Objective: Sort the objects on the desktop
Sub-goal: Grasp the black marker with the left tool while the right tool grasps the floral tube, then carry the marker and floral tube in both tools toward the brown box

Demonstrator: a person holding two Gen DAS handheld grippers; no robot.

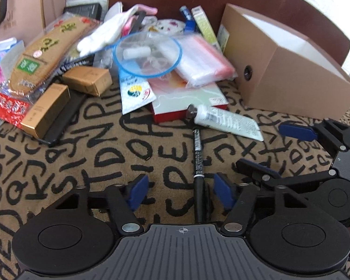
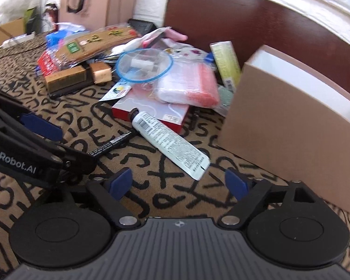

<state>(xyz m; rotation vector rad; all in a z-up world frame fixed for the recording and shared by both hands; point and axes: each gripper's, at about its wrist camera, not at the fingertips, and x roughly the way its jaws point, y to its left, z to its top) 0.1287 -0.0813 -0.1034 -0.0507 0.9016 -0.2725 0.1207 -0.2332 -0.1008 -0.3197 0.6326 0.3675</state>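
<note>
Sorting looks barely begun: left wrist view shows left claw [image 1: 180, 192] open, astride the black pen [image 1: 198, 161] on the worktop [image 1: 93, 158], pads not touching it, clutter piled beyond. Right wrist view shows right claw [image 2: 180, 183] open and empty near the white tube [image 2: 170, 140], brown box [image 2: 291, 126] beside.

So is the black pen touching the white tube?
Cannot tell. In the left wrist view the black pen's tip meets the white tube, but one may simply overlap the other.

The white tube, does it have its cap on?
Cap on: the white tube lies flat on the cloth with a dark cap on its end.
</note>
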